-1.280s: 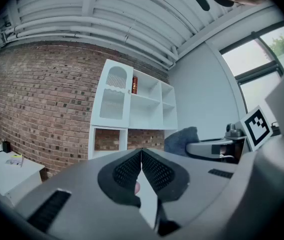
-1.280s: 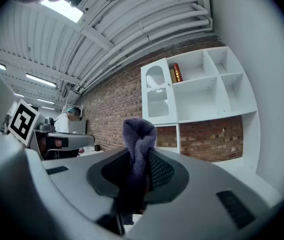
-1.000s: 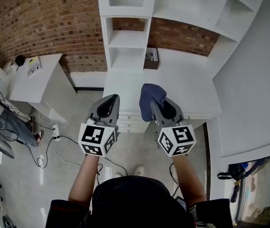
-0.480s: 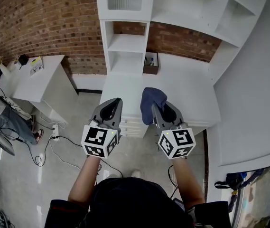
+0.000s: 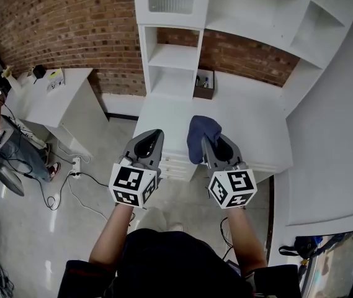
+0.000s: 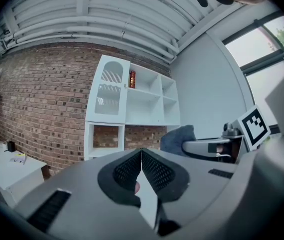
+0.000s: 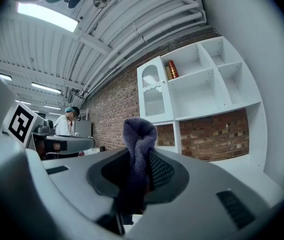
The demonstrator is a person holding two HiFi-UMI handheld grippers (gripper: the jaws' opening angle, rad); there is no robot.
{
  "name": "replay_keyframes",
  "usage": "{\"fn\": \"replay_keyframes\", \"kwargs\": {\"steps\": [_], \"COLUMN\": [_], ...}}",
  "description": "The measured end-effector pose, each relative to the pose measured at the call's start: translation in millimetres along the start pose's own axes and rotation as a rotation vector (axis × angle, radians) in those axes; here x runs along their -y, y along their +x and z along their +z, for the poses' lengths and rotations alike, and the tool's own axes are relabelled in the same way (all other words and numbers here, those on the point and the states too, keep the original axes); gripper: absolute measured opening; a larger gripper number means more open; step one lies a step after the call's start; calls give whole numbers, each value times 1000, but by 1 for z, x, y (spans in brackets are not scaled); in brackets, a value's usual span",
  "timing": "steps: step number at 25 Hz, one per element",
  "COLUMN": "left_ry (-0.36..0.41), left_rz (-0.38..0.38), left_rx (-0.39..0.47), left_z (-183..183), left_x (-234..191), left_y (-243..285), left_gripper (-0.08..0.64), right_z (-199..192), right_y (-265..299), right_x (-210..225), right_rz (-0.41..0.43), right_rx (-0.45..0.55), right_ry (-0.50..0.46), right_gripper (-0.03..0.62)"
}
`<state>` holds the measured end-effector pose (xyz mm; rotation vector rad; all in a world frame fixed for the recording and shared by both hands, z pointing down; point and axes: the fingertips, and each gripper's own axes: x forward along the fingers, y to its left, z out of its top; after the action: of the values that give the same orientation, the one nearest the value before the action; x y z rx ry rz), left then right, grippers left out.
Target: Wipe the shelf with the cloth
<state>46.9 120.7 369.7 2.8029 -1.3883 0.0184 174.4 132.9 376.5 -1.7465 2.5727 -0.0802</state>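
Two claws are held side by side in front of the person, both above the front edge of a long white table (image 5: pixel 250 113). The right claw (image 5: pixel 204 143) pinches a dark blue soft cloth (image 5: pixel 201 129), and its two jaws press on the fabric from both sides. The cloth is bunched and folded over, so a rounded hump stands up above the jaw tips, with a deep crease down its middle. In the right gripper view the fabric looks more violet-blue and a little fuzzy, and its lower part hangs down between the jaws. The left claw (image 6: pixel 142 151) is pressed together, the ribbed pads meet at the tips, and nothing is between them.

Beyond the table stands a white shelf unit (image 5: pixel 173 54) against a red brick wall (image 5: pixel 71 30). A red can (image 6: pixel 132 79) stands in one upper compartment. The cloth does not touch the shelf unit; it is well apart from it.
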Motion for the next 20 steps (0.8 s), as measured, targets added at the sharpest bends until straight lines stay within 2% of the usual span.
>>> {"fn": "replay_keyframes", "kwargs": {"steps": [10,20], "left_ry": [-1,-4], "left_rz": [19,28], "left_rx": [-12,-2], "left_z": [-6,-2], "left_x": [-11,-42], "left_y": [24,56], "left_gripper": [17,17], "right_z": [-4,1], "right_y": [22,65], "right_x": [17,31], "right_rz": [16,17], "right_rx": [-3,-5], "right_ry": [9,1], "right_gripper": [89,89]}}
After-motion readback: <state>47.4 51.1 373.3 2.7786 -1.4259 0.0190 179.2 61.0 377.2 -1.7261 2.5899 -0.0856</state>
